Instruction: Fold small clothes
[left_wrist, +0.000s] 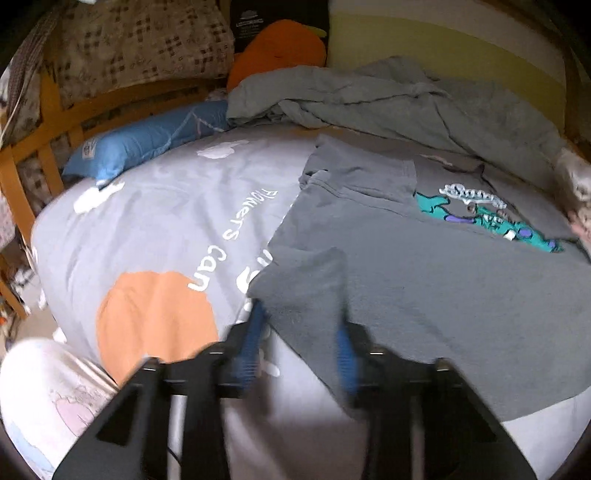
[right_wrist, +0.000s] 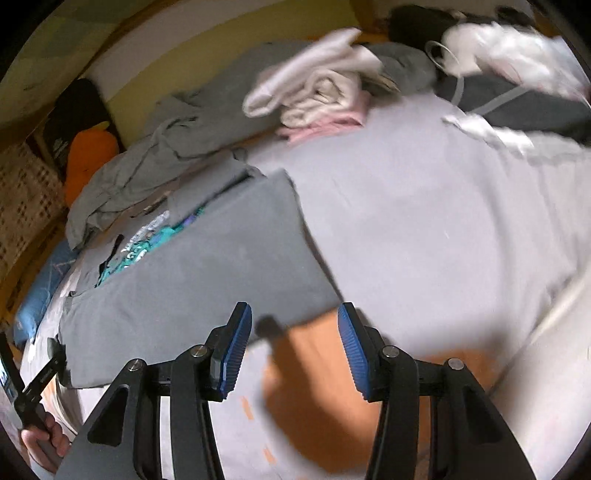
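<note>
A grey T-shirt (left_wrist: 424, 280) with a teal and purple print lies flat on the grey bed cover (left_wrist: 155, 206), one sleeve folded inward. In the left wrist view my left gripper (left_wrist: 301, 317) straddles the shirt's near left hem corner. Its blue fingers (left_wrist: 255, 332) are blurred and stand apart, with the cloth rising as a flap between them. In the right wrist view the same T-shirt (right_wrist: 207, 266) runs off to the left. My right gripper (right_wrist: 293, 332) hangs open just above its near right corner, with nothing gripped. A hand (right_wrist: 40, 439) holds the left gripper (right_wrist: 51, 354) at the far corner.
A crumpled grey garment (left_wrist: 369, 99) lies behind the shirt, with a blue pillow (left_wrist: 147, 144), an orange plush (left_wrist: 280, 48) and the wooden bed frame (left_wrist: 48, 140) beyond. A pile of white and pink clothes (right_wrist: 325, 92) and a dark garment (right_wrist: 517, 103) sit at the back right.
</note>
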